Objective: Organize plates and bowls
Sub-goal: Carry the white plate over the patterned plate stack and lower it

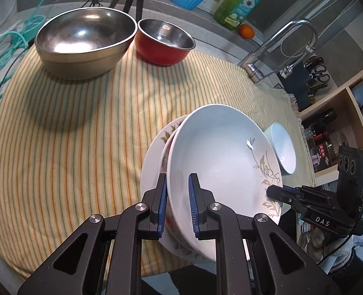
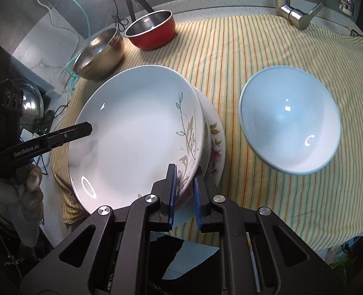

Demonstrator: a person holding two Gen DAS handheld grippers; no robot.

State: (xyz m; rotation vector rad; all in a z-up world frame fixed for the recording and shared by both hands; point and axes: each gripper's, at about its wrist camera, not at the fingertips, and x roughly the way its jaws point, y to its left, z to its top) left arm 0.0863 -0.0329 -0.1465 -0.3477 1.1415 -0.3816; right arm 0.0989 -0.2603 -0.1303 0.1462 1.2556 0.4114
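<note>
Left gripper (image 1: 177,206): clamped on near rim of white plate (image 1: 220,157). Right gripper (image 2: 184,194): clamped on opposite rim. Plate: tilted, over flowered plate (image 2: 216,145) on striped cloth (image 1: 70,127). Pale-blue bowl (image 2: 289,120) just beside; steel bowl (image 1: 83,41), red bowl (image 1: 164,41) well beyond. Step, judged: stacking plate. Next: level, lower, release.

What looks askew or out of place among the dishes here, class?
The white plate stack is tilted, not flat: the left gripper and right gripper each clamp a rim, lifting it off the striped cloth. Nothing looks spilled or broken.
</note>
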